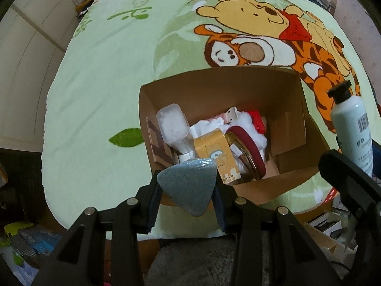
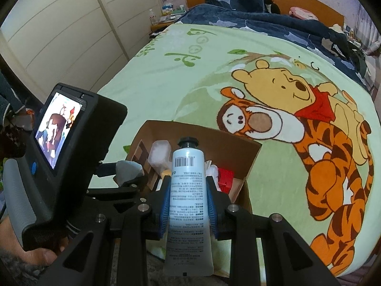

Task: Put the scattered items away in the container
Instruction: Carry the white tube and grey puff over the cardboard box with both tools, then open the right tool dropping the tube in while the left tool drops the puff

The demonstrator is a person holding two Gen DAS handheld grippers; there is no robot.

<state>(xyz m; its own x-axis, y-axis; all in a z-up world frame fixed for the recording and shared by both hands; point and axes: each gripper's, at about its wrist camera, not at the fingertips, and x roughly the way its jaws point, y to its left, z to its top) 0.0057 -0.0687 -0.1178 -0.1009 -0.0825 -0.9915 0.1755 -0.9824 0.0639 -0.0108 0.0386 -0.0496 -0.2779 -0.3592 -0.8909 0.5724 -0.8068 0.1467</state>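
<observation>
An open cardboard box (image 1: 238,83) (image 2: 250,157) stands on the green cartoon blanket and holds several items: a clear plastic container, a yellow carton, a red band, something red and white. My left gripper (image 1: 188,193) is shut on a grey-blue rounded triangular pad (image 1: 190,183), held just above the box's near edge. In the right wrist view the same grey-blue pad (image 2: 128,169) shows at the box's left side. My right gripper (image 2: 188,205) is shut on a white tube with a black cap (image 2: 187,190), cap toward the box. That white tube (image 1: 352,128) appears at the right of the left wrist view.
The green blanket (image 1: 100,90) covers a bed whose near edge runs under the grippers. A dark blue quilt (image 2: 273,23) and headboard lie at the far end. White wardrobe doors (image 2: 59,28) stand at the left. Floor clutter (image 1: 28,243) and a grey rug lie below the bed edge.
</observation>
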